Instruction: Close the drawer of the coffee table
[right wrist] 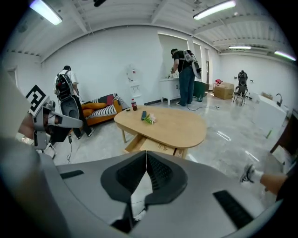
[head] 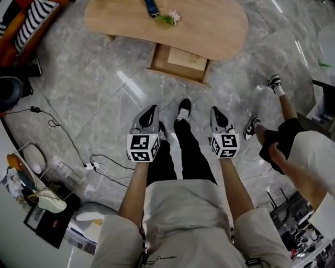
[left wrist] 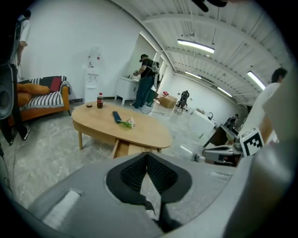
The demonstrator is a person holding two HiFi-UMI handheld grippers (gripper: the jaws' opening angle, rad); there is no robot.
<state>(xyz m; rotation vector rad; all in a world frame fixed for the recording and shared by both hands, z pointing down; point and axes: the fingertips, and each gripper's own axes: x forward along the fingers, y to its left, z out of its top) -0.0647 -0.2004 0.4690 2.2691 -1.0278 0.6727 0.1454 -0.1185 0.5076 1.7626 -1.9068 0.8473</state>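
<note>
The light wooden coffee table stands ahead of me on the grey marble floor. Its drawer is pulled out toward me, with a flat tan item inside. In the gripper views the drawer shows under the tabletop's near edge. My left gripper and right gripper hover side by side over my legs, well short of the drawer. Both are shut with nothing between the jaws.
On the tabletop lie a dark blue object and a flower sprig; a cola bottle stands at its far end. An orange sofa is to the left. Cables trail on the floor. Another person stands at my right.
</note>
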